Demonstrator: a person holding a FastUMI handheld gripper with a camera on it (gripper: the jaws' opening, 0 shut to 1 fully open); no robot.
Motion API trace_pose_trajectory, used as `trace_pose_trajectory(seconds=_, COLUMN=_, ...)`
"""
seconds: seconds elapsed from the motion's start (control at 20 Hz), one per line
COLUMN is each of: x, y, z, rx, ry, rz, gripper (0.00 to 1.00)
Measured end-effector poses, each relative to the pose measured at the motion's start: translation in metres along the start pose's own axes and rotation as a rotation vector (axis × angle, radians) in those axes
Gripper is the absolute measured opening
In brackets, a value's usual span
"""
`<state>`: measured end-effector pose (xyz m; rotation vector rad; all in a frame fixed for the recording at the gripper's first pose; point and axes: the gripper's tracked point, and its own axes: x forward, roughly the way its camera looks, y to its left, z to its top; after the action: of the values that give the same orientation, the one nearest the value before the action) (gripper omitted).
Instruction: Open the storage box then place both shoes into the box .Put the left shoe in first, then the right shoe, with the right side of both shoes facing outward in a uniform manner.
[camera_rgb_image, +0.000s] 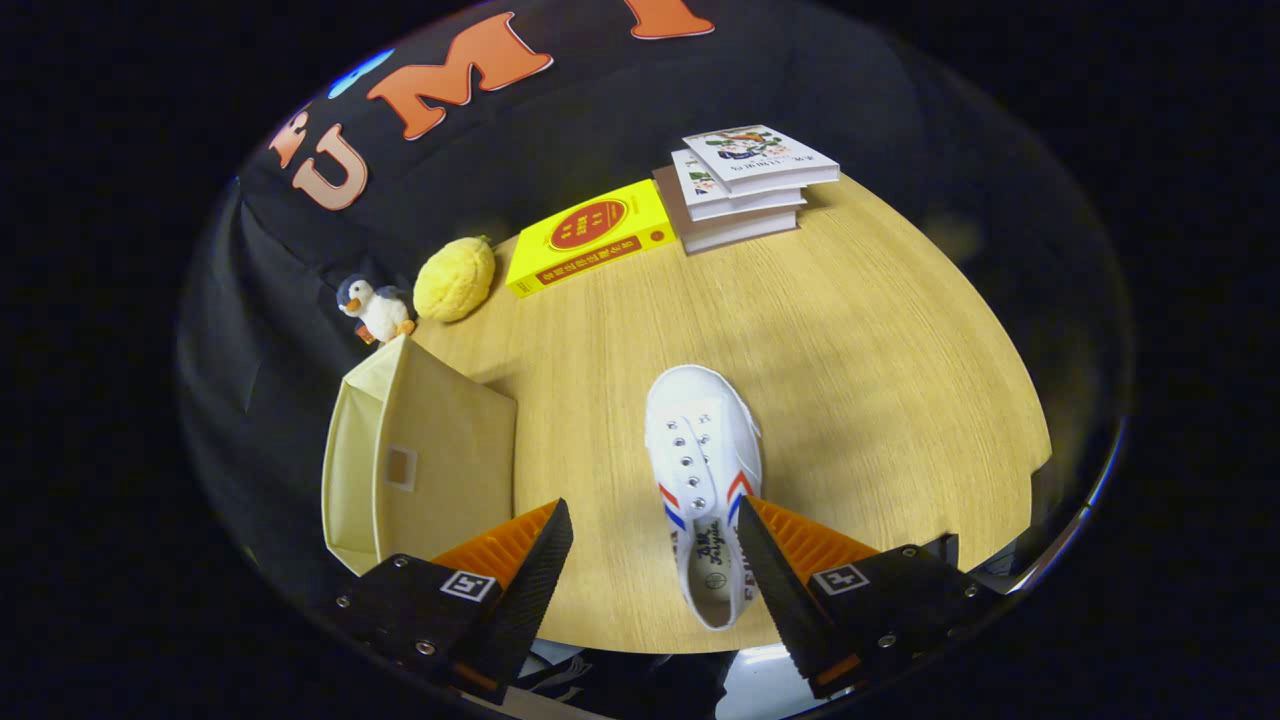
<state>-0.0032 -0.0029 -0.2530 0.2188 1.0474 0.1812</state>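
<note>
A white canvas shoe (703, 470) with red and blue side stripes lies on the round wooden table (860, 330), toe pointing away from me. Its heel end sits between my fingers, close against the right finger (775, 580), with a wide gap to the left finger (530, 585). My gripper (655, 570) is open and hovers above the shoe's heel. The cream fabric storage box (425, 465) stands to the left of the left finger, its flap with a small label window facing me. I cannot tell whether the box is open.
At the far side of the table lie a yellow book (590, 237) and a stack of books (745, 185). A yellow plush ball (455, 279) and a small penguin toy (375, 310) sit beyond the box. The table edge curves close on the right.
</note>
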Motion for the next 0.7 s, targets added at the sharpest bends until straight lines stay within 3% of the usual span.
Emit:
trace_pose_trajectory(seconds=0.2, x=0.015, y=-0.031, z=-0.014, rx=-0.023, ry=0.072, rz=-0.046, gripper=0.92)
trace_pose_trajectory(seconds=0.35, x=0.028, y=-0.043, z=-0.024, rx=-0.03, ry=0.124, rz=-0.055, gripper=0.75)
trace_pose_trajectory(seconds=0.7, x=0.056, y=-0.047, z=-0.035, rx=-0.066, ry=0.196, rz=-0.036, gripper=0.5)
